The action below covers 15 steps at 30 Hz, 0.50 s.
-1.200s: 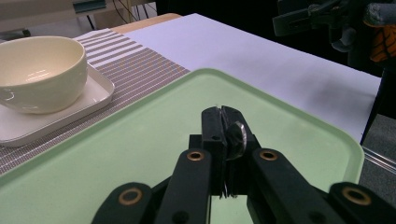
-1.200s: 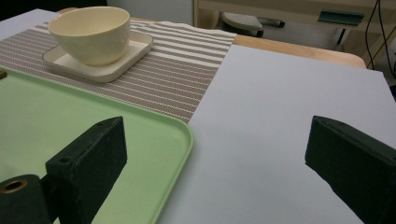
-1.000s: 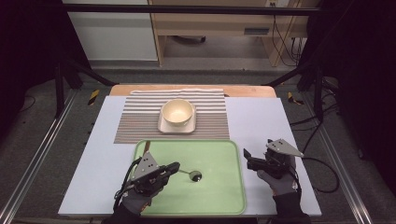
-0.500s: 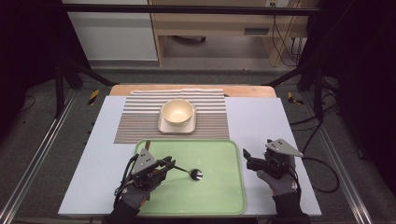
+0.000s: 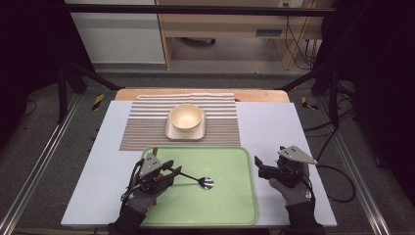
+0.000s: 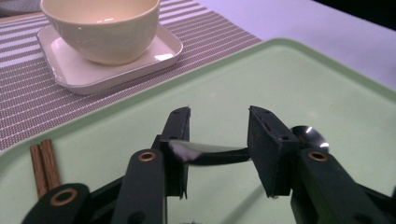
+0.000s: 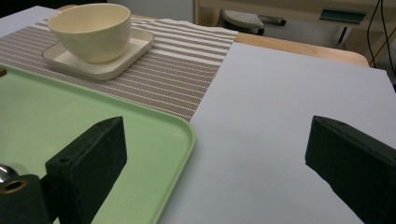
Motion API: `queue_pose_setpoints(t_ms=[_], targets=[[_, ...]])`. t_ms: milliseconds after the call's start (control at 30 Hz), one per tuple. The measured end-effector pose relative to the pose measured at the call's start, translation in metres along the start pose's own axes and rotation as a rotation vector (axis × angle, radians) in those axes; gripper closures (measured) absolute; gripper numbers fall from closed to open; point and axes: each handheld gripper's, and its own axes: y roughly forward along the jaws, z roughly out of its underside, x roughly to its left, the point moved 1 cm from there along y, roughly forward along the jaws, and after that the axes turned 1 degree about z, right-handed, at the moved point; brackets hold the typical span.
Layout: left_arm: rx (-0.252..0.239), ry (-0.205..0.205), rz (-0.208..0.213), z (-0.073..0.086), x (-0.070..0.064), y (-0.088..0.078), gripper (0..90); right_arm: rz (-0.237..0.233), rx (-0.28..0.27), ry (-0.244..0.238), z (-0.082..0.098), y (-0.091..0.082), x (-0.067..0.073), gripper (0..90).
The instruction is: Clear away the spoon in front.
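Observation:
A metal spoon (image 5: 201, 181) lies on the green tray (image 5: 220, 210), bowl end to the right. My left gripper (image 5: 175, 171) sits low over the tray's left part. Its jaws have just been opening and stand apart around the spoon's handle (image 6: 210, 154), without pressing it. In the left gripper view the spoon's bowl (image 6: 312, 136) peeks out behind the right jaw. My right gripper (image 5: 258, 166) rests just off the tray's right edge, over the white table sheet (image 7: 289, 93), wide open with nothing between its jaws (image 7: 217, 140).
A cream bowl (image 5: 186, 117) on a square saucer (image 5: 171, 133) stands on a striped placemat (image 5: 142, 127) beyond the tray. Two brown sticks (image 6: 44, 163) lie at the tray's far left corner. White sheet shows either side of the tray.
The left gripper's jaws have opened off the spoon's handle, and the hand has sunk a little toward the tray. The right gripper has not moved.

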Motion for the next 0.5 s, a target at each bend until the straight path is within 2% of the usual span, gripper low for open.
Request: queue_pose_setpoints(t_ms=[100, 300, 500], targets=[[0.011, -0.015, -0.008, 0.001, 0.003, 0.004, 54.9, 0.001, 0.001, -0.004, 0.000, 0.000, 0.000, 5.9], [0.044, -0.005, -0.035, 0.003, 0.007, 0.010, 48.1, 0.001, 0.000, -0.009, 0.000, 0.000, 0.000, 5.9], [0.066, -0.031, -0.045, 0.004, 0.011, 0.019, 42.5, 0.001, 0.001, -0.006, 0.000, 0.001, 0.001, 5.9]])
